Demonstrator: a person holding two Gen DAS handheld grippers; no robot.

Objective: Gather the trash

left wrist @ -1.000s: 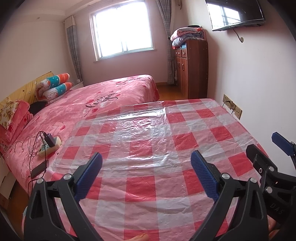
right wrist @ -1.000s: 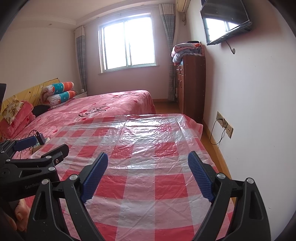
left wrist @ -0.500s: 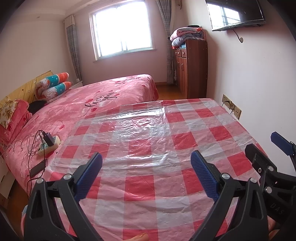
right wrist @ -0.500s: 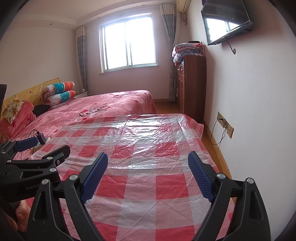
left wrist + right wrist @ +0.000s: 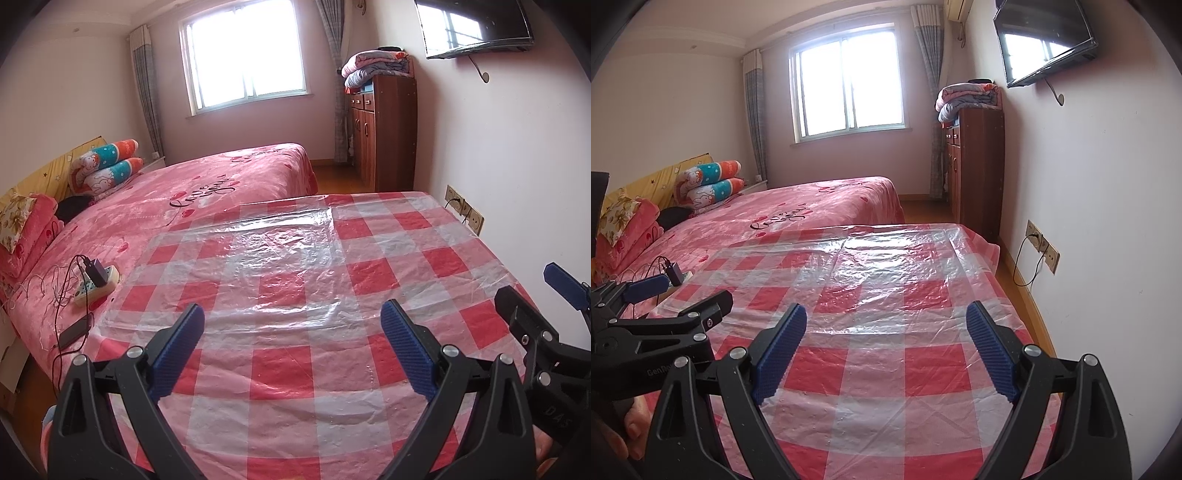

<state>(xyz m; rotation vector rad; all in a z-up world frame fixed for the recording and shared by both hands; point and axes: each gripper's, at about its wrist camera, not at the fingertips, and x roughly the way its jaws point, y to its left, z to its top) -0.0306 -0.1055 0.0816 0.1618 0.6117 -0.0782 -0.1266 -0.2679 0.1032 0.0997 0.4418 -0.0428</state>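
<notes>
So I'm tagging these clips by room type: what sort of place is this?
A home bedroom, most likely: a bed with a pink cover and rolled pillows, a wooden cabinet with folded quilts on top, and a wall-mounted TV.
</notes>
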